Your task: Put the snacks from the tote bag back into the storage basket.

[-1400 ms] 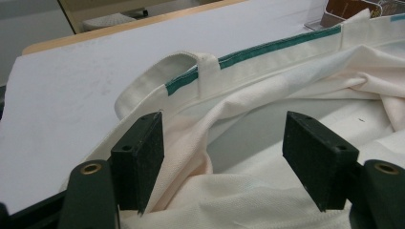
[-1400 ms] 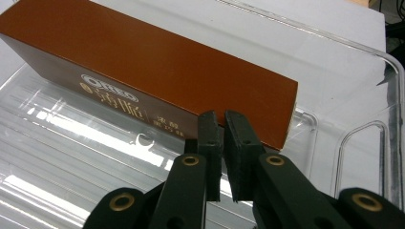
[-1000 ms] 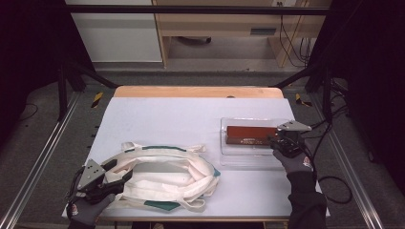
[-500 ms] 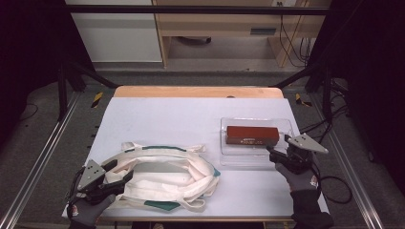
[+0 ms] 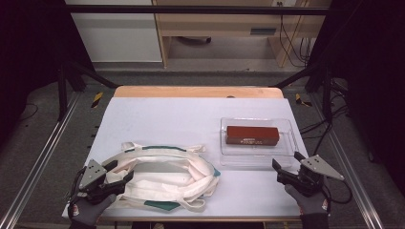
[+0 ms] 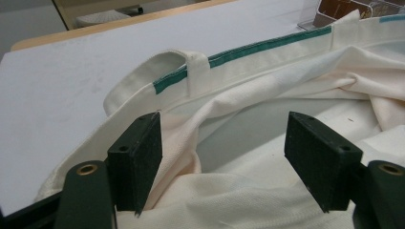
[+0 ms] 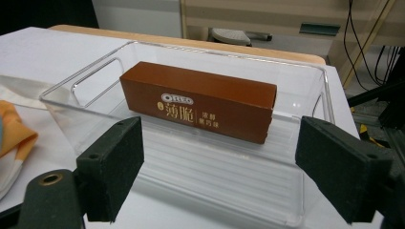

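Note:
A cream tote bag [image 5: 162, 176] with green trim lies crumpled at the near left of the white table [image 5: 181, 119]. My left gripper [image 5: 123, 170] rests at its left end, open, with loose folds of the bag [image 6: 267, 95] between its pads [image 6: 138, 152]. A brown box [image 5: 252, 135] lies in a clear plastic tray [image 5: 258, 155] at the right. My right gripper [image 5: 285, 160] sits just in front of the tray's near edge. Its jaws have just been opening and stand wide with nothing between them; the box [image 7: 200, 102] lies beyond them in the tray [image 7: 229, 50].
The table's wooden far edge [image 5: 196, 91] faces a cabinet and a desk. Metal rails [image 5: 43, 157] run down both sides. Cables [image 5: 344, 191] trail off the right edge. Bare table lies between the bag and the tray.
My right gripper has drawn back from the brown box in the tray toward the table's near edge, and its jaws have opened. The left gripper and the bag have stayed put.

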Demonstrator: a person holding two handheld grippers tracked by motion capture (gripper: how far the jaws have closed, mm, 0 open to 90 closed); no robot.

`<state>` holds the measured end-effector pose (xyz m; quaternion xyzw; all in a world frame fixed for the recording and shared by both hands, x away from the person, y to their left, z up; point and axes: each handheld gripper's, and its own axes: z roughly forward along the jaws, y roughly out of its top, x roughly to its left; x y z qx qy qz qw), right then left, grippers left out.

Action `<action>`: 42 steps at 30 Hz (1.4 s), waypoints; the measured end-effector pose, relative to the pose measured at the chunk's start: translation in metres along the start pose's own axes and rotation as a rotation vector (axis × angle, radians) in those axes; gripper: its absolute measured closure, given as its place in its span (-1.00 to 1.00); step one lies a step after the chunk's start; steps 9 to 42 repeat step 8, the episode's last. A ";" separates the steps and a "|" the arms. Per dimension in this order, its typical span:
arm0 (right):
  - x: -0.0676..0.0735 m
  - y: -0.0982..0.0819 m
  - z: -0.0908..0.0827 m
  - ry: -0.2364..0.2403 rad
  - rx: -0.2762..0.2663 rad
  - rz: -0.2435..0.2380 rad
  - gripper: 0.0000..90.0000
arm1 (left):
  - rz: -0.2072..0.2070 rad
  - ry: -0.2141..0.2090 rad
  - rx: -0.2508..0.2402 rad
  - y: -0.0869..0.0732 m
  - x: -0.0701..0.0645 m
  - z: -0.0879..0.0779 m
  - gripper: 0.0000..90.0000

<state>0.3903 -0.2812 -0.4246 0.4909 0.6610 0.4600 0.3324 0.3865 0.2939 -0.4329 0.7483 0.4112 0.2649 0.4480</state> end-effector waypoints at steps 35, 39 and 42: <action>0.004 -0.007 -0.001 0.016 -0.006 -0.001 -0.61 | -0.005 0.000 0.008 -0.001 0.002 0.002 -0.37; 0.004 -0.007 -0.001 0.016 -0.006 -0.001 -0.61 | -0.005 0.000 0.008 -0.001 0.002 0.002 -0.37; 0.004 -0.007 -0.001 0.016 -0.006 -0.001 -0.61 | -0.005 0.000 0.008 -0.001 0.002 0.002 -0.37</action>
